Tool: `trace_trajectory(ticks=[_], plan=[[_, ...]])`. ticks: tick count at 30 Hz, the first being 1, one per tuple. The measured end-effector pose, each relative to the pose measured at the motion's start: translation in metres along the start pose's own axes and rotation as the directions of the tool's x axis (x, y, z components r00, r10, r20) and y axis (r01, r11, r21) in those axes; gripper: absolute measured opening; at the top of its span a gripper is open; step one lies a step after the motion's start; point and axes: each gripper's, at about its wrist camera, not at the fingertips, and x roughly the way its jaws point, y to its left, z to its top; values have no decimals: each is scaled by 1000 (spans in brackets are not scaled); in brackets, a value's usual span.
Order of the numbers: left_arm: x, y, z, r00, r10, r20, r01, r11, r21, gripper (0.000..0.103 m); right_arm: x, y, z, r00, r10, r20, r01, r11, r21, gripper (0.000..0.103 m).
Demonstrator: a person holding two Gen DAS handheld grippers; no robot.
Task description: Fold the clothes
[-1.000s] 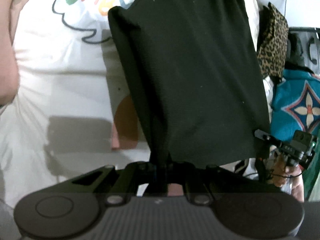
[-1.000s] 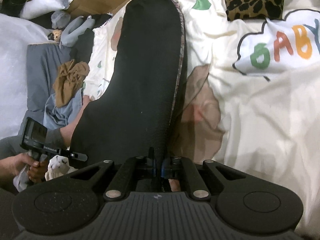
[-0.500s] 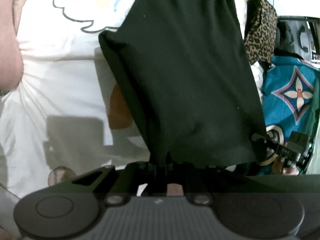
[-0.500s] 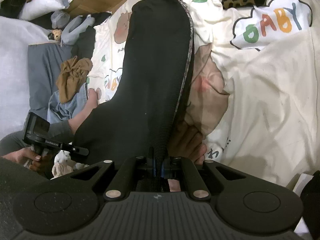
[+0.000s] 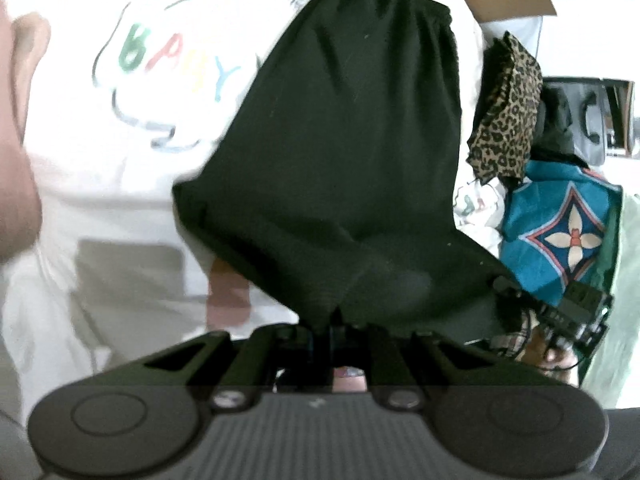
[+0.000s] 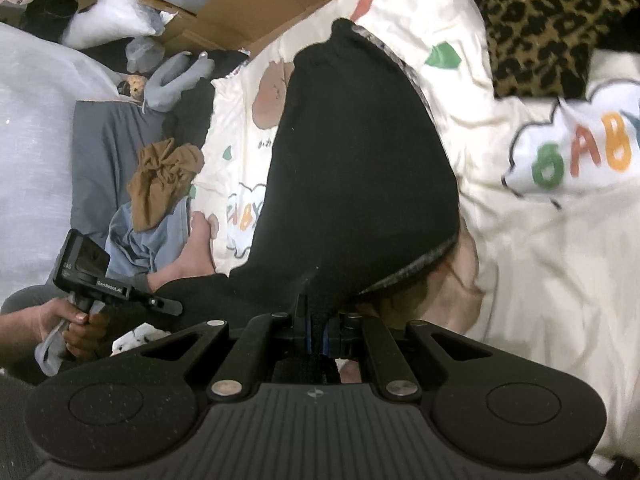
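A black garment (image 5: 344, 152) hangs stretched between my two grippers above a cream bedsheet (image 5: 100, 184) printed with a "BABY" cloud. My left gripper (image 5: 336, 322) is shut on one near corner of the black garment. My right gripper (image 6: 316, 328) is shut on the other corner, and the black garment (image 6: 352, 168) runs away from it, showing a grey patterned edge along its right side. Each gripper shows in the other's view: the right gripper (image 5: 576, 312) at the lower right, the left gripper (image 6: 104, 280) at the lower left, held in a hand.
A leopard-print cloth (image 6: 548, 20) lies at the far end of the bedsheet (image 6: 560, 264). A brown garment (image 6: 164, 180), blue clothes (image 6: 136, 236) and a grey cloth (image 6: 108, 144) are piled at the left. A teal patterned fabric (image 5: 560, 232) lies at the right. Cardboard (image 6: 264, 4) lies beyond.
Both grippers have lifted the black garment higher off the sheet. The left view has swung so the "BABY" print sits lower, and the garment's near edge now sags between the grippers.
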Motion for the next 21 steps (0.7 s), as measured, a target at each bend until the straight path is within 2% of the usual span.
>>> trace_trajectory(ticks=[7, 13, 21], plan=[[-1, -17, 50, 998, 62, -4, -61, 994, 95, 7, 15, 7, 30, 996, 27, 80, -23, 999, -47, 3], [0, -23, 82, 997, 79, 16, -80, 990, 112, 7, 25, 2, 52, 990, 35, 135, -30, 999, -40, 3], [17, -24, 128, 993, 110, -46, -101, 981, 165, 7, 41, -8, 72, 988, -9, 157, 12, 1000, -16, 4]])
